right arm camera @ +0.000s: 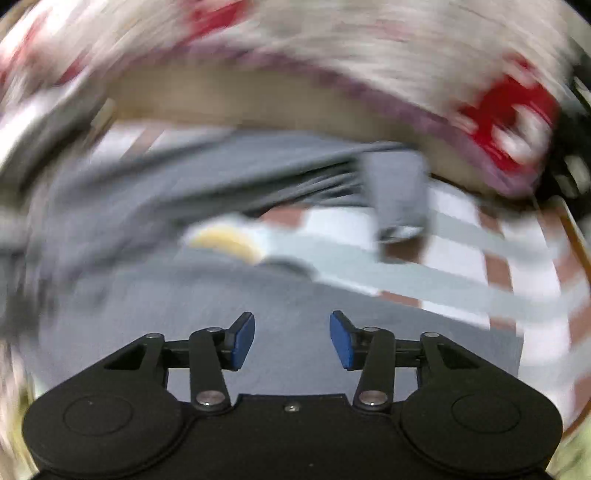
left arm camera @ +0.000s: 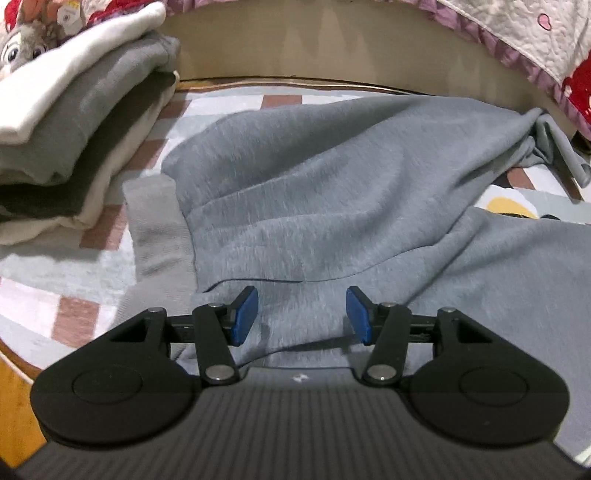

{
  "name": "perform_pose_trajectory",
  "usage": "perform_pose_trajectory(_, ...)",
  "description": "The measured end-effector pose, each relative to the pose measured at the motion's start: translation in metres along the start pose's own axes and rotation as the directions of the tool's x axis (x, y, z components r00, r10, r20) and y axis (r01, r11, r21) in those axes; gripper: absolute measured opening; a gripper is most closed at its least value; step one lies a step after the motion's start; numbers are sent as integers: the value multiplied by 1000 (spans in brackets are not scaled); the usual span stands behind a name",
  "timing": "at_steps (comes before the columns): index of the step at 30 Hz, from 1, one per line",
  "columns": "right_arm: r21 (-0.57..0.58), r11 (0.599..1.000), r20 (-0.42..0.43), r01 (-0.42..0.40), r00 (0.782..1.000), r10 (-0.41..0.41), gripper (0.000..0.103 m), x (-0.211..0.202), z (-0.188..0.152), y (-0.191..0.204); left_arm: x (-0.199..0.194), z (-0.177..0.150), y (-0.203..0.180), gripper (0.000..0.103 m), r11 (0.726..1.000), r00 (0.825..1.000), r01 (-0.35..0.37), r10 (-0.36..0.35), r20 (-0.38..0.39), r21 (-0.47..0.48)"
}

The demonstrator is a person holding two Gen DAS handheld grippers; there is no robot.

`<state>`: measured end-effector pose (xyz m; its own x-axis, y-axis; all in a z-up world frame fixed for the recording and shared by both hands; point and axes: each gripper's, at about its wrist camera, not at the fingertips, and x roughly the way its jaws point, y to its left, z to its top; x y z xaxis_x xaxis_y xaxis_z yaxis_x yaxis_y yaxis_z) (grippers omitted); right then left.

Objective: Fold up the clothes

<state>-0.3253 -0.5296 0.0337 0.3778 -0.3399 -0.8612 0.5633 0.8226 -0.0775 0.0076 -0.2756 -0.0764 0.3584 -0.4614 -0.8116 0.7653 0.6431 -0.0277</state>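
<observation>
Both tongs are seen with their blue pads held apart and nothing between them: the left tongs (left arm camera: 301,316) are poised low over the grey sweatshirt (left arm camera: 332,192), and the right tongs (right arm camera: 291,340) over another stretch of the same grey cloth (right arm camera: 221,302) — that view is heavily blurred. The sweatshirt is spread, rumpled, across a checked cover (left arm camera: 44,280) of pale blue, white and reddish-brown squares, with its lighter ribbed cuff (left arm camera: 159,225) laid toward the left. Left of the sweatshirt, a stack of folded clothes (left arm camera: 74,129) — white, grey, dark and cream layers — is rested on the cover. Behind the stack a plush toy (left arm camera: 22,40) is partly seen. Beyond the sweatshirt a beige panel (left arm camera: 332,44) is raised, and over it a quilted cloth (left arm camera: 517,33) with purple frill and red patches is draped.
</observation>
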Motion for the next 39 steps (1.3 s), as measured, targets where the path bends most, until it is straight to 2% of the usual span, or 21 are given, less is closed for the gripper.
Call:
perform_pose_trajectory(2,-53,998,-25,19,999,-20,50,-6,-12,31,9,-4,-5,52,1000,1000,-21,21,9,19)
perform_pose_trajectory(5,0,999,-12,-52,999,52,50,-14,-15,47,13,-5,-16,52,991,994,-96,90,64,98)
perform_pose_trajectory(7,11,998,30,-64,998,63,50,-15,-8,58,11,-4,-16,52,990,994,-101,96,57,97)
perform_pose_trajectory(11,30,996,114,-88,990,84,50,-18,5,78,6,-6,-4,53,998,998,-36,33,56,43)
perform_pose_trajectory(12,5,998,137,-70,988,69,50,-19,12,79,5,-7,-2,53,997,996,-58,55,65,43)
perform_pose_trajectory(14,-22,1000,198,-5,980,9,51,-26,32,72,4,-6,0,53,996,993,-87,85,77,32)
perform_pose_trajectory(18,102,994,167,35,985,-52,52,-20,66,30,3,16,13,56,998,997,-56,57,60,-10)
perform_pose_trajectory(20,164,985,147,56,986,-81,52,-17,84,9,2,32,18,62,995,994,-98,97,42,16)
perform_pose_trajectory(24,286,953,103,99,986,-134,52,-10,118,-32,12,63,31,63,978,981,-195,192,41,70)
perform_pose_trajectory(27,172,969,102,177,975,-197,52,18,130,-39,33,85,44,63,968,969,-247,246,29,39)
perform_pose_trajectory(30,91,966,88,242,964,-250,52,50,148,-52,52,101,49,64,974,973,-228,227,52,17)
perform_pose_trajectory(33,102,972,87,213,971,-221,52,87,172,-78,73,113,50,66,983,979,-186,184,84,10)
perform_pose_trajectory(36,218,965,105,144,980,-170,52,129,181,-110,81,113,58,66,986,984,-156,160,82,-51)
perform_pose_trajectory(38,362,923,62,131,985,-164,51,156,171,-131,79,106,62,66,990,982,-117,126,139,-74)
perform_pose_trajectory(39,379,921,60,92,991,-123,49,165,164,-136,82,101,62,66,993,979,-109,116,166,-46)
